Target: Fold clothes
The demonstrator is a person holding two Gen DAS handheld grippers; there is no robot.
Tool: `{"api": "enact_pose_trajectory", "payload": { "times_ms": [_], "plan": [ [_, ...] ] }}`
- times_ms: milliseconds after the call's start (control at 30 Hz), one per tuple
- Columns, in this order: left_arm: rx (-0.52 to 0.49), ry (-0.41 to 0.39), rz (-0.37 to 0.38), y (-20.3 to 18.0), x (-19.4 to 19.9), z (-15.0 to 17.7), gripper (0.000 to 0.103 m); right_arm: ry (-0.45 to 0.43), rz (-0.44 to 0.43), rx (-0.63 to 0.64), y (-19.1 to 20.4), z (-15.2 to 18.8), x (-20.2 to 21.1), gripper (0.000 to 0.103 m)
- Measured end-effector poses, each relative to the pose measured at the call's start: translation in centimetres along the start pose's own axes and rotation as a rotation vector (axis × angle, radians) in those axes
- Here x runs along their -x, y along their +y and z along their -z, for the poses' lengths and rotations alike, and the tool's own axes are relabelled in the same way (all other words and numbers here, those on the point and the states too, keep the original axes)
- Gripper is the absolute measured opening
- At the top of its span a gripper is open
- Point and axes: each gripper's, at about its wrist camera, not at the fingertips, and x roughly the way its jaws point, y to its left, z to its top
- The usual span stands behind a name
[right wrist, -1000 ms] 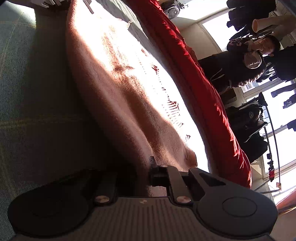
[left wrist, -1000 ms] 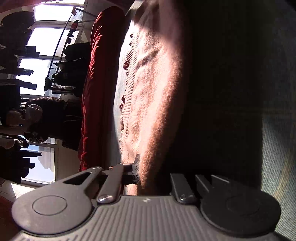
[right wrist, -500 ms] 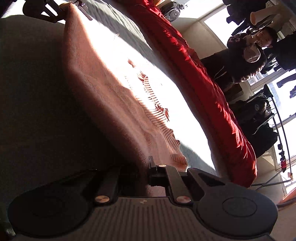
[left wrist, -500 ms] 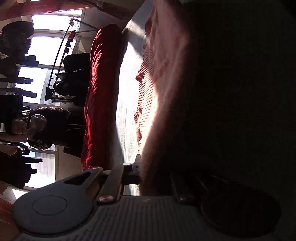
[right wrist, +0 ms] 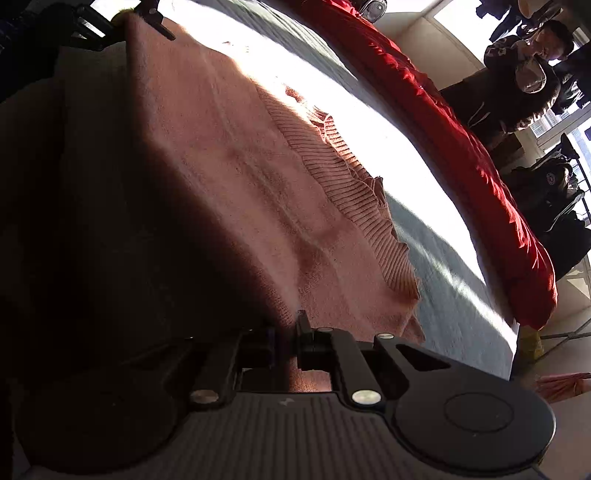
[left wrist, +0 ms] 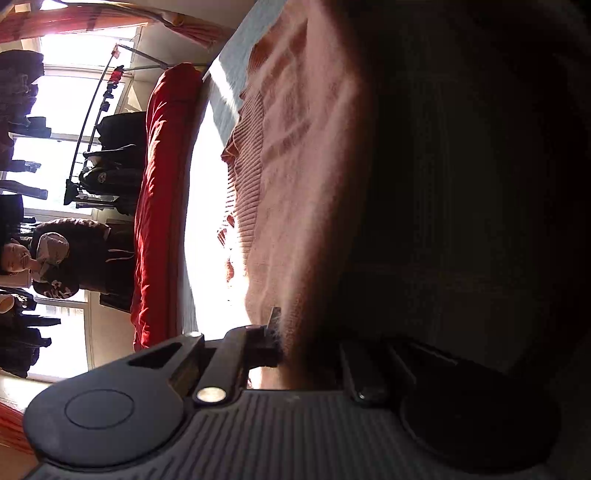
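A fuzzy pink knit sweater (right wrist: 240,177) with a ribbed hem (right wrist: 354,199) hangs lifted above a grey-green bed cover (right wrist: 443,280). My right gripper (right wrist: 284,332) is shut on one corner of it, fabric pinched between its black fingers. My left gripper (left wrist: 295,336) is shut on the other corner, where the sweater (left wrist: 295,166) stretches away along its fingers. In the right wrist view the left gripper (right wrist: 144,14) shows at the top left, holding the far corner. The half of the sweater away from the window lies in deep shadow.
A red duvet (right wrist: 461,129) lies rolled along the far edge of the bed, also seen as the red duvet (left wrist: 159,206). Beyond it a person (right wrist: 532,70) in dark clothes stands by bright windows. A rack of dark clothes (left wrist: 110,162) stands nearby.
Both grippers have raised the sweater off the bed. Its ribbed hem now hangs free, with more of the sunlit bed cover showing beneath it.
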Motion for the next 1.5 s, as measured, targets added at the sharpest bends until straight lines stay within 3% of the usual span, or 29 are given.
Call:
{"api": "enact_pose_trajectory", "payload": {
  "times_ms": [67,200,367,467,533,567,667,800,967,1033,1067,1100,1167,1267,1500],
  "plan": [
    [0.035,0.012,0.034,-0.3,-0.4,0.1,0.016,0.008,-0.017,-0.034,0.0,0.4,-0.3,0.017],
    [0.039,0.018,0.094,-0.9,1.1,0.8,0.019,-0.011,-0.05,-0.163,-1.6,1.3,-0.1,0.026],
    [0.366,-0.023,0.209,3.6,3.4,2.4,0.019,-0.036,-0.092,-0.324,-3.7,2.4,0.1,0.028],
    [0.565,-0.048,0.277,6.4,4.6,3.5,0.019,-0.05,-0.117,-0.421,-4.9,3.0,0.3,0.04],
    [0.762,-0.083,0.322,8.6,3.9,4.2,0.028,-0.06,-0.134,-0.485,-5.7,3.5,0.4,0.046],
    [0.826,-0.089,0.342,8.9,3.2,4.5,0.032,-0.065,-0.142,-0.517,-6.1,3.7,0.4,0.048],
    [0.945,-0.072,0.382,7.5,2.2,6.0,0.032,-0.072,-0.17,-0.61,-7.1,4.4,0.2,0.048],
    [1.008,0.052,0.395,5.2,-1.0,7.2,0.033,-0.028,-0.19,-0.661,-5.9,6.2,-2.9,0.048],
    [1.175,0.048,0.425,5.1,-0.7,9.4,0.034,-0.064,-0.205,-0.774,-5.4,8.7,-3.4,0.048],
    [1.184,0.057,0.413,6.0,-0.4,9.0,0.041,-0.077,-0.192,-0.799,-5.9,8.5,-2.7,0.048],
    [1.193,0.047,0.394,6.6,-0.4,8.8,0.049,-0.084,-0.185,-0.812,-6.1,8.4,-2.3,0.049],
    [1.201,0.037,0.375,7.2,-0.3,8.5,0.058,-0.092,-0.178,-0.829,-6.3,8.3,-2.2,0.053],
    [1.231,0.012,0.35,8.4,-0.8,8.0,0.065,-0.114,-0.161,-0.881,-6.8,8.3,-2.7,0.061],
    [1.292,-0.018,0.33,9.8,-2.1,7.4,0.066,-0.147,-0.137,-0.959,-7.4,8.2,-3.4,0.063],
    [1.463,0.055,0.318,8.9,-6.5,9.0,0.067,-0.225,-0.098,-1.129,-8.6,8.5,-4.9,0.063]
  ]
}}
